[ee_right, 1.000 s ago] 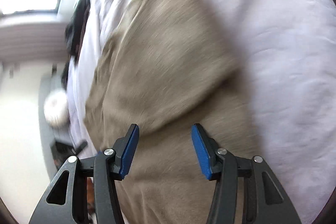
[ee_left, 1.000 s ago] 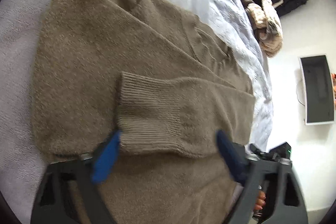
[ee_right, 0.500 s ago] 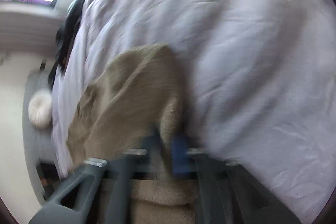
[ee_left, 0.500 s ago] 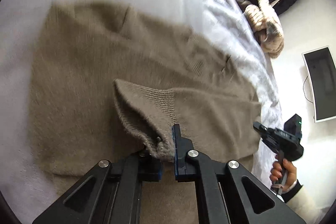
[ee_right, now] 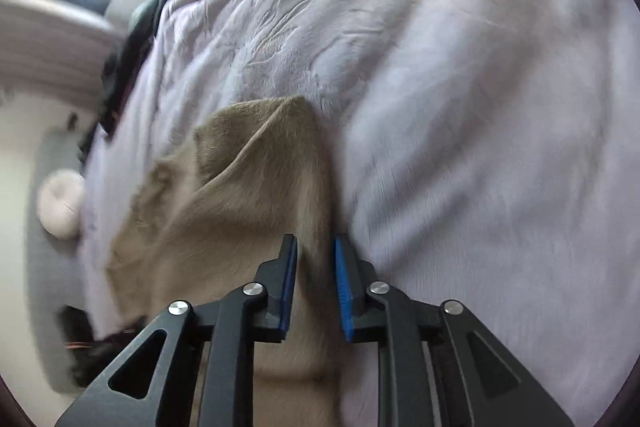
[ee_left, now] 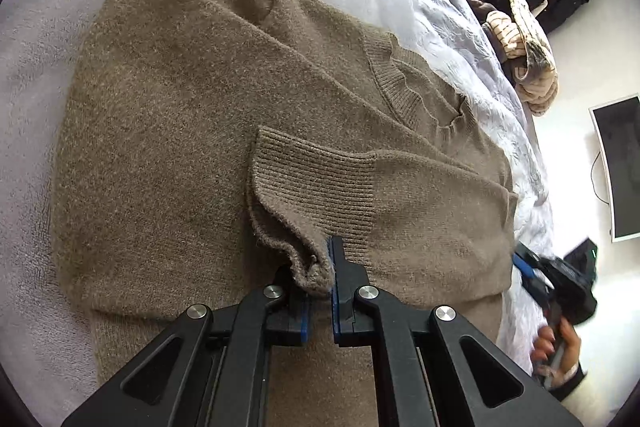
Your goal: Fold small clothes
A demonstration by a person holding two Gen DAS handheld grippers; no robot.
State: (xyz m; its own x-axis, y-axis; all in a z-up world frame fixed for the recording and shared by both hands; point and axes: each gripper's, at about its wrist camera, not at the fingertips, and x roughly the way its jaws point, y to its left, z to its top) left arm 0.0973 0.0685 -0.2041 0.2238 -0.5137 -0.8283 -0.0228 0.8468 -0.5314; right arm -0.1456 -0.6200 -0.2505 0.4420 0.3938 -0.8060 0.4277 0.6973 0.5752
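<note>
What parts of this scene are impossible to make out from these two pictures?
- Left wrist view: the sweater's hem is cut off by the bottom edge and the left gripper.
- Right wrist view: motion blur smears the sweater's knit.
- Left wrist view: the clothes pile is too tangled to tell garments apart.

bare blanket right, clothes pile beyond

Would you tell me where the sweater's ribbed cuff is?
In the left wrist view, the ribbed cuff lies centrally across the sweater, its corner pinched in the left gripper.
</note>
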